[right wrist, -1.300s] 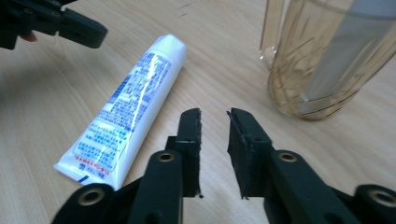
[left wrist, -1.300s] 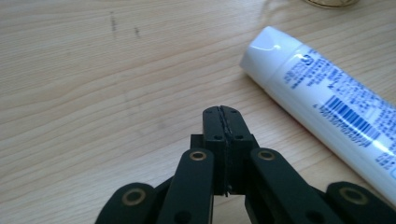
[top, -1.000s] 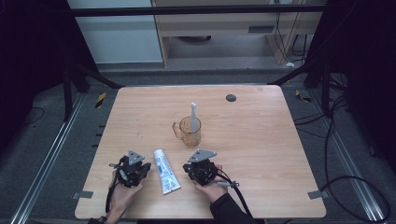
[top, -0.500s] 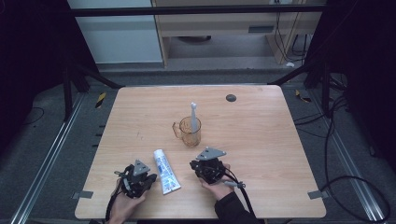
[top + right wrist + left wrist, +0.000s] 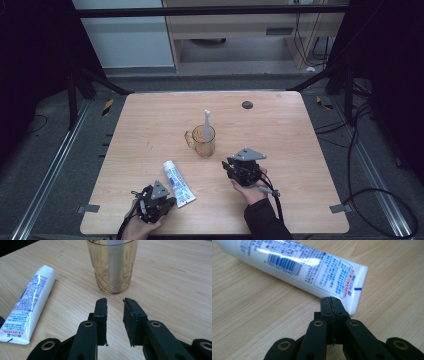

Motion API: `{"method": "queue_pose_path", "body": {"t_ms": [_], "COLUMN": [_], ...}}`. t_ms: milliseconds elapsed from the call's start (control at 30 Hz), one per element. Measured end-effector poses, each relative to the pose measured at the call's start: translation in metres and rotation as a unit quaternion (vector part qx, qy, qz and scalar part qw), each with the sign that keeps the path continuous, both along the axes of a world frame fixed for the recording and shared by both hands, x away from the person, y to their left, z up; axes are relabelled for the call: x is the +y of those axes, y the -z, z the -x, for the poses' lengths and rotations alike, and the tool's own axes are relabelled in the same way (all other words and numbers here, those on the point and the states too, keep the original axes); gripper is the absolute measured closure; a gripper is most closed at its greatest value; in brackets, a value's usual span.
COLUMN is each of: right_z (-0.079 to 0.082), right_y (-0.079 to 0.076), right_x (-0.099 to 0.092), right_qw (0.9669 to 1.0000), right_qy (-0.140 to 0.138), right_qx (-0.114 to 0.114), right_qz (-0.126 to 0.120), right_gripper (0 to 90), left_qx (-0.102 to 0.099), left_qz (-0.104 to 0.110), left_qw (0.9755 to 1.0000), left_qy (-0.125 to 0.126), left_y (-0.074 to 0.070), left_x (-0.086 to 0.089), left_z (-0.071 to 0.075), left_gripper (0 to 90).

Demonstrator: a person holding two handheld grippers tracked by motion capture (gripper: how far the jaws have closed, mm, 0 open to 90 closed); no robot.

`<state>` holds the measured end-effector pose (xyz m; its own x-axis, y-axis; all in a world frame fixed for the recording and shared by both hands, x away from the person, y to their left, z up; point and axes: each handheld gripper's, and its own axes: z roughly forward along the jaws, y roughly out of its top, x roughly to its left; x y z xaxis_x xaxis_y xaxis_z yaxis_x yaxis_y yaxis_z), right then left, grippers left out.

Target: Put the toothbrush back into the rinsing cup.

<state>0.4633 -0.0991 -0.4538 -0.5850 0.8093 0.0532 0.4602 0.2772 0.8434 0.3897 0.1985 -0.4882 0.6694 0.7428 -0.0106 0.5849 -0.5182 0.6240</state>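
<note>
Two grippers, one tube: my left gripper (image 5: 167,202), jaws shut and empty, sits nearest the toothpaste tube (image 5: 178,183), whose crimped end lies at its one o'clock, long axis running toward eleven, while my right gripper (image 5: 229,168), jaws just parting, faces the cup (image 5: 205,141).

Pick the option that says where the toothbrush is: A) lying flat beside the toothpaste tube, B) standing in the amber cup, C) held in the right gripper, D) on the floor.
B: the white toothbrush stands upright inside the amber cup, apart from the toothpaste tube.
</note>
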Motion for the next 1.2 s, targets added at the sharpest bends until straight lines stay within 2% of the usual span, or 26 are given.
{"method": "queue_pose_path", "body": {"t_ms": [200, 367, 467, 667, 967, 1200], "right_z": [-0.005, -0.005, -0.003, 0.001, 0.011, 0.015], "right_y": [-0.002, -0.003, -0.003, -0.001, 0.003, 0.008], "right_x": [-0.020, -0.035, -0.048, -0.075, -0.114, -0.128], "right_qw": [0.9997, 0.9995, 0.9990, 0.9977, 0.9945, 0.9923], "right_qy": [0.020, 0.032, 0.044, 0.065, 0.102, 0.121], "right_qx": [0.011, 0.008, 0.008, 0.008, 0.014, 0.019], "right_qz": [-0.012, 0.005, 0.008, 0.017, 0.023, 0.017], "right_gripper": [77.7, 81.5, 82.3, 82.5, 84.0, 85.1], "left_qx": [-0.004, -0.007, -0.008, -0.018, -0.022, -0.028], "left_qz": [-0.003, -0.004, -0.003, -0.004, 0.000, 0.000], "left_qw": [0.9999, 0.9997, 0.9996, 0.9993, 0.9993, 0.9992], "left_qy": [0.014, 0.024, 0.028, 0.031, 0.031, 0.029], "left_y": [0.000, 0.001, 0.001, 0.001, 0.003, 0.003], "left_x": [-0.009, -0.017, -0.020, -0.028, -0.041, -0.049], "left_z": [0.000, -0.001, -0.003, -0.008, -0.019, -0.027], "left_gripper": [89.5, 89.5, 89.5, 89.5, 89.5, 89.5]}}
